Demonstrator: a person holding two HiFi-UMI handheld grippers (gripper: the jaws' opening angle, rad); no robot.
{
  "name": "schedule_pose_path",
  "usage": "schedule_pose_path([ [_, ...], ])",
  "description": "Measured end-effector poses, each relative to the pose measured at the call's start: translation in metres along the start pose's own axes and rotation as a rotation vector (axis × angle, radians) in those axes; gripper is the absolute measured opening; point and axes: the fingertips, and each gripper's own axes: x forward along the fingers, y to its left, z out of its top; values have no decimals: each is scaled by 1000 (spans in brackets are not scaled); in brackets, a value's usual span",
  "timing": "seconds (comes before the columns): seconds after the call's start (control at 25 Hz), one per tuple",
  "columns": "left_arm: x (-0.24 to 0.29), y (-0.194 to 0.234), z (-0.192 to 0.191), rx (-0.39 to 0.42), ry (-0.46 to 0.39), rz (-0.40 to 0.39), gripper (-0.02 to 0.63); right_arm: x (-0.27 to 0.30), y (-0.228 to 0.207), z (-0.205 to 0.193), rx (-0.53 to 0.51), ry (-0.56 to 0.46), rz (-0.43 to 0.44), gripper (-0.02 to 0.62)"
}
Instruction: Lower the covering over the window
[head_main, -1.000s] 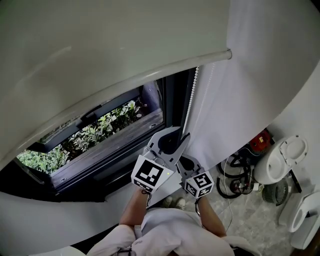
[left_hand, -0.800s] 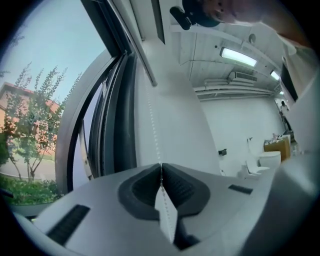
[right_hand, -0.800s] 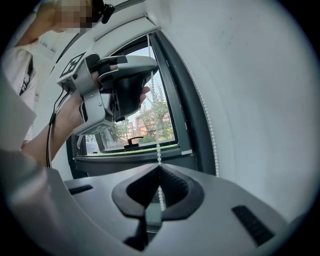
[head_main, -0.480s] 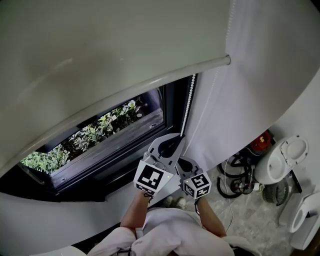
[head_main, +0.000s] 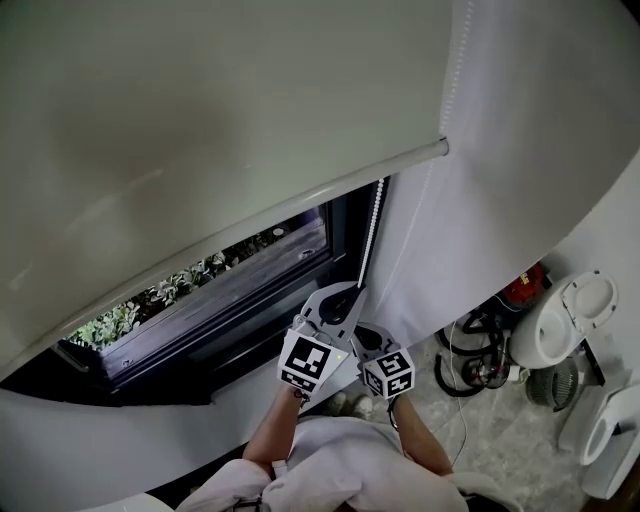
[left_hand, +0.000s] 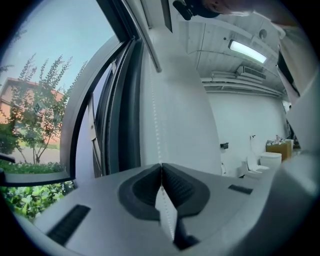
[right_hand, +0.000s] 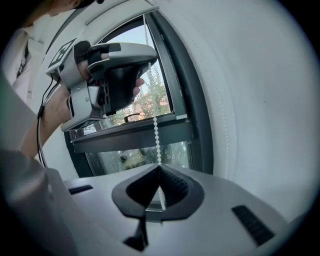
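Pinching the white bead chain (right_hand: 156, 131), left gripper (left_hand: 161, 166) and right gripper (right_hand: 159, 168) both sit fully closed on it beside the window (head_main: 250, 278).

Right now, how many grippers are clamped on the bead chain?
2. The left gripper holds the bead chain higher up, jaws shut on it; the right gripper holds it just below.
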Motion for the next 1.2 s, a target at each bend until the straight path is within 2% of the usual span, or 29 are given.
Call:
schedule_pose_path([
  [1.2, -3, -7, -114, -82, 180, 6, 15, 24, -9, -107, 26, 260, 0, -2],
])
